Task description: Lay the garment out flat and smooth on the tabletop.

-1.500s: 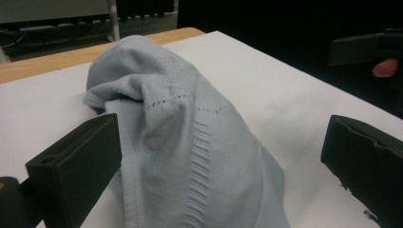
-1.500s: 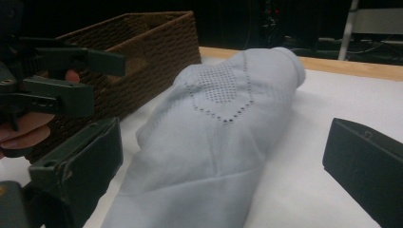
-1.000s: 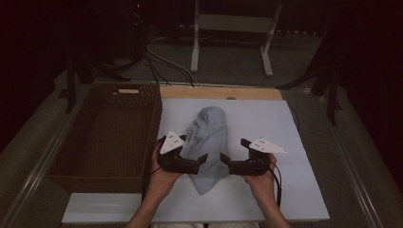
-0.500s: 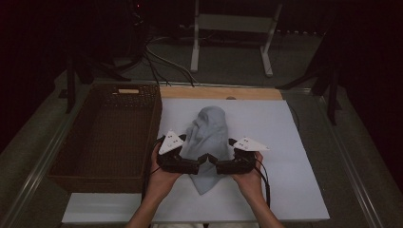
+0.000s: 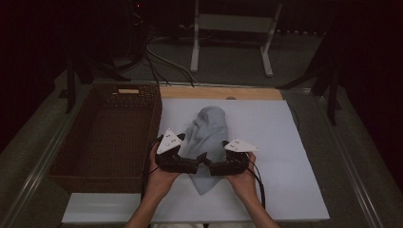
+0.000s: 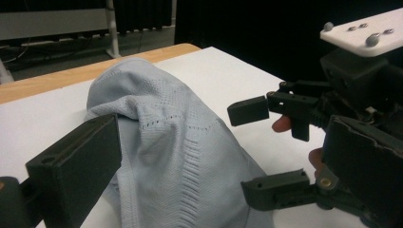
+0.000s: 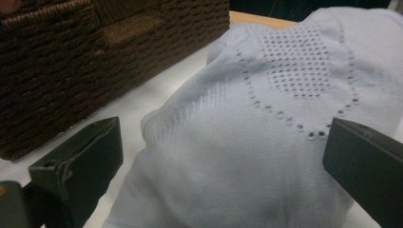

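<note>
two grippers, left (image 5: 192, 163) and right (image 5: 214, 165), flank a soft, light knit cloth (image 5: 207, 130) heaped mid-bench beside the basket (image 5: 102, 135), fingers spread on both. limp fabric should bunch easily; its near edge looks the best hold.

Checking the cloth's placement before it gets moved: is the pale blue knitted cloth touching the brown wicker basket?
Apart. In the right gripper view a strip of white table separates the pale blue knitted cloth from the brown wicker basket.
</note>
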